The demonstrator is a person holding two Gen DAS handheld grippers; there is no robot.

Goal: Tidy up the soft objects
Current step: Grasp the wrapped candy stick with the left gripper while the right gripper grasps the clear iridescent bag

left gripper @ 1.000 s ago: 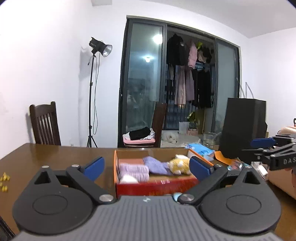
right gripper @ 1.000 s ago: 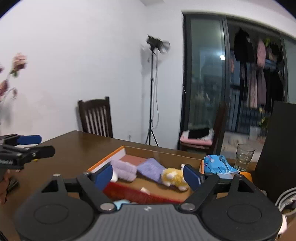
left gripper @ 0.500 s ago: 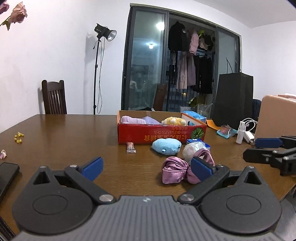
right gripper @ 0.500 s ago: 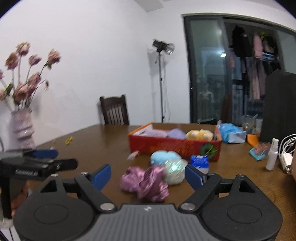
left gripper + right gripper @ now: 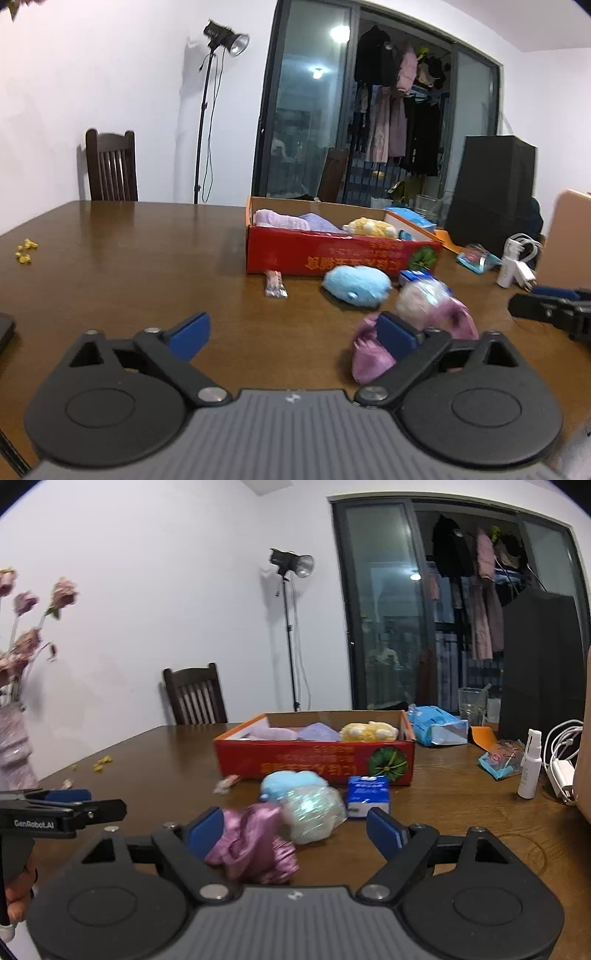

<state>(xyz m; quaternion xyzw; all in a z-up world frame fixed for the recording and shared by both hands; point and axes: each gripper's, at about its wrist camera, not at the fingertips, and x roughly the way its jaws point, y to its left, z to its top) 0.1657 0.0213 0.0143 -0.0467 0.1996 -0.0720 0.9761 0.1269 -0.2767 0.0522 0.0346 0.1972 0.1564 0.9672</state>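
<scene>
1. Both grippers have pulled back and dropped low over the table since a second ago, when they hung close over the red box (image 5: 314, 762); three soft things out on the table are now in view.
2. Right gripper (image 5: 295, 829) gapes wide, empty; the purple satin scrunchie (image 5: 255, 847) lies just inside its left finger, the shiny white pouf (image 5: 312, 814) straight ahead, so a grab looks likely next.
3. Left gripper (image 5: 291, 334) is spread too, holding nothing; the scrunchie sits by its right finger.
4. Blue plush (image 5: 291, 786) lies beyond, touching the pouf.
5. Small blue carton (image 5: 367, 795) and candy wrapper (image 5: 275, 286) crowd the box front.
6. Yellow plush (image 5: 369, 732) and purple cloths are already boxed.
</scene>
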